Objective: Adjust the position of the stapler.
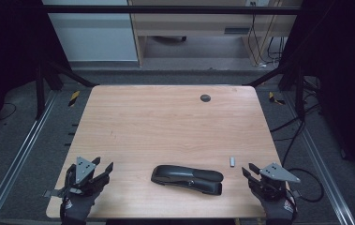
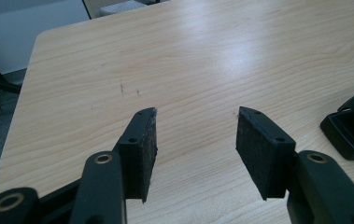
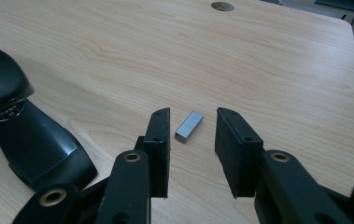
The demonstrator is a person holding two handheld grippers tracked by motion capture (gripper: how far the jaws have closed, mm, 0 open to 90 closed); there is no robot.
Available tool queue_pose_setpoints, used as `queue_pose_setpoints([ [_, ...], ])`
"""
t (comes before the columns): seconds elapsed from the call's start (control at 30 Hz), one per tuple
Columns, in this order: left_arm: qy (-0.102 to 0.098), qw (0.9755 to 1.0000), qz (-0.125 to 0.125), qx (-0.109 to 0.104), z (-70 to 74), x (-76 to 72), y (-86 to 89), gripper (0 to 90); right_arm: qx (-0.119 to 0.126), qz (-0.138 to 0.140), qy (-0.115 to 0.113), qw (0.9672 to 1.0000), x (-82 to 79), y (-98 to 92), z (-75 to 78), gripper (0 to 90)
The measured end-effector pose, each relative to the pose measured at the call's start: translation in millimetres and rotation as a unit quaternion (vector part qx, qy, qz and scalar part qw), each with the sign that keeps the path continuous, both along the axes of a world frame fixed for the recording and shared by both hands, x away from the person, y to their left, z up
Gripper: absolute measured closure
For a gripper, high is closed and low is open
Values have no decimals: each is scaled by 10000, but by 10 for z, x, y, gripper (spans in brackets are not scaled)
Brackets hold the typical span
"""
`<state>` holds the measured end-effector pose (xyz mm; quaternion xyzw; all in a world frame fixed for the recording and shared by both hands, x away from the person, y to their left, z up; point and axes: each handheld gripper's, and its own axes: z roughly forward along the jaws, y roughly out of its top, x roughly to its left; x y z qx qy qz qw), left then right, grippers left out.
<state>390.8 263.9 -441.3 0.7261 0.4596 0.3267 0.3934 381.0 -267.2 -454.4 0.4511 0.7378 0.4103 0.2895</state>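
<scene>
Wood-grain desk point(image 1: 166, 122) is sitting inside a dark frame, w/ a black stapler point(image 1: 187, 179) lying near its front edge, centre. Small grey staple block point(image 3: 189, 126) is lying on the desk just ahead of the right gripper point(image 3: 192, 128), btwn the finger lines but untouched; fingers are standing apart, holding nothing. Left gripper point(image 2: 195, 135) is hovering at front left, well apart from the stapler, fingers part open & empty.
</scene>
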Motion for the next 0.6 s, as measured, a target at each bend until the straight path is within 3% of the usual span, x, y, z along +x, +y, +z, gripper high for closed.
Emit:
queue_pose_setpoints([
  [0.07, 3, 10000, 9, -6, -1, 1, 2, 478, 52, 38, 68, 10000, 13, -15, -6, 673],
  [0.23, -5, 10000, 9, -9, 3, 0, 2, 477, -97, -71, 116, 9999, 20, -6, -14, 671],
  [0.33, -6, 10000, 7, -5, 4, 0, 0, 477, -145, -117, 302, 9994, 34, 7, -35, 726],
  [0.43, -2, 10000, 3, 9, 2, 3, 0, 476, -246, -111, 130, 9996, 28, 29, -11, 784],
  [0.6, -1, 10000, 2, -3, 4, 3, -2, 476, -279, -38, 154, 9995, 32, 61, -4, 833],
])
